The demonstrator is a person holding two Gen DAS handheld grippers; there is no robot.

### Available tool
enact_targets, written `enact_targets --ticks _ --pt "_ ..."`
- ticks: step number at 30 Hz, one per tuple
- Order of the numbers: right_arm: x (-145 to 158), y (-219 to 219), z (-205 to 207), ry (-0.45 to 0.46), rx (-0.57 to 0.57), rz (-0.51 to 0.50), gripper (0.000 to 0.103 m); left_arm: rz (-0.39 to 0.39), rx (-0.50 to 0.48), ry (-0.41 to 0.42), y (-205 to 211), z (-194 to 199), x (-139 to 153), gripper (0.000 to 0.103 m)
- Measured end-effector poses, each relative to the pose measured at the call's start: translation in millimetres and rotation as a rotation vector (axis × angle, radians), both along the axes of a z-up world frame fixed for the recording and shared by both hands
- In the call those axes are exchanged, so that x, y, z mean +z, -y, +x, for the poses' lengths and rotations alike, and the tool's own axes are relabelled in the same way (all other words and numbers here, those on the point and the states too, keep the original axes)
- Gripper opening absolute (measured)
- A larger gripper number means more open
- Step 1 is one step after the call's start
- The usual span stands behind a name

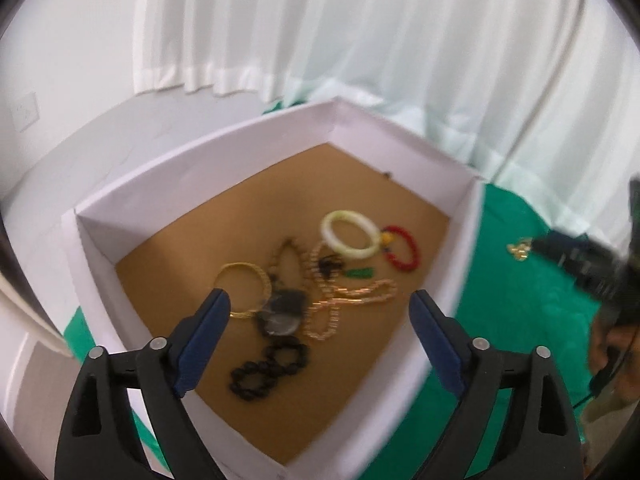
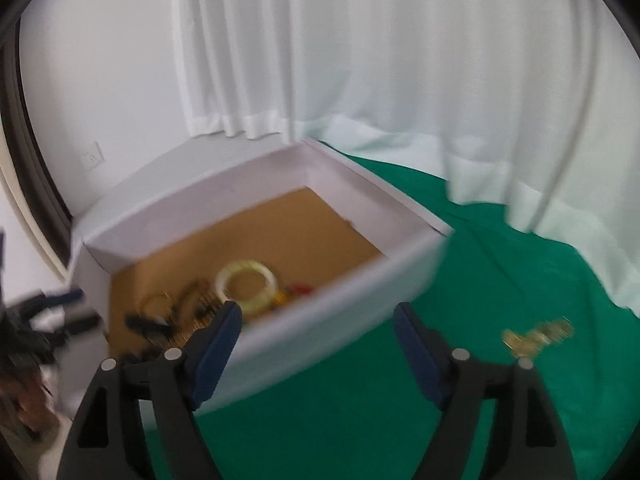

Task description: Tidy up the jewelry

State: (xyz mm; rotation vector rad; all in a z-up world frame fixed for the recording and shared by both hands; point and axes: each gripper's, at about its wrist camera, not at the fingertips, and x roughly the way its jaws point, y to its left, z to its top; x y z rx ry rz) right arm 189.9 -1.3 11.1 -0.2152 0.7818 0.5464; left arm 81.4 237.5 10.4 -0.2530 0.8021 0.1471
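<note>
A white box (image 1: pixel 400 148) with a brown floor holds several pieces of jewelry: a pale jade bangle (image 1: pixel 351 234), a red bead bracelet (image 1: pixel 403 248), a gold bangle (image 1: pixel 243 289), a black bead bracelet (image 1: pixel 269 367), gold chains (image 1: pixel 352 298) and a small green pendant (image 1: pixel 360 273). My left gripper (image 1: pixel 320 312) is open and empty above the box. My right gripper (image 2: pixel 318 322) is open and empty over the box's near wall (image 2: pixel 340 320). A gold piece (image 2: pixel 536 334) lies on the green cloth to its right; it also shows in the left wrist view (image 1: pixel 519 249).
The box stands on a green cloth (image 2: pixel 500 280). White curtains (image 2: pixel 400 60) hang behind. The right gripper's dark body (image 1: pixel 592 268) shows at the right of the left wrist view. A wall socket (image 2: pixel 93 156) is at the far left.
</note>
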Motion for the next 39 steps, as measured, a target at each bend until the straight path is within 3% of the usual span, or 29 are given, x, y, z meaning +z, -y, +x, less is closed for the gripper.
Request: enact_targets --ticks 8,16,27,34,39 --pt "-61.3 127.0 -47.4 -0.046 -0.195 -0.099 0.080 -0.011 -0.202 0.054 93.1 -13.4 12.2 0.096" --pt "-90.6 226.2 -72.4 -0.056 -0.414 -0.098 0.080 -0.009 -0.361 0.000 169.7 -1.4 -7.3 0.096" --pt "-101.8 263.8 -73.9 -0.042 -0.485 -0.085 0.080 0.019 -0.484 -0.079 229.7 18.4 -38.1 0.096" --pt "-111.3 272.0 -73.4 -0.041 -0.507 -0.053 0.080 -0.007 -0.482 -0.130 237.8 61.3 -58.8 0.096" --pt "-123.9 276.1 -70.8 -0.094 -0.512 -0.041 0.080 -0.050 -0.497 -0.142 249.1 100.8 -70.0 0.096"
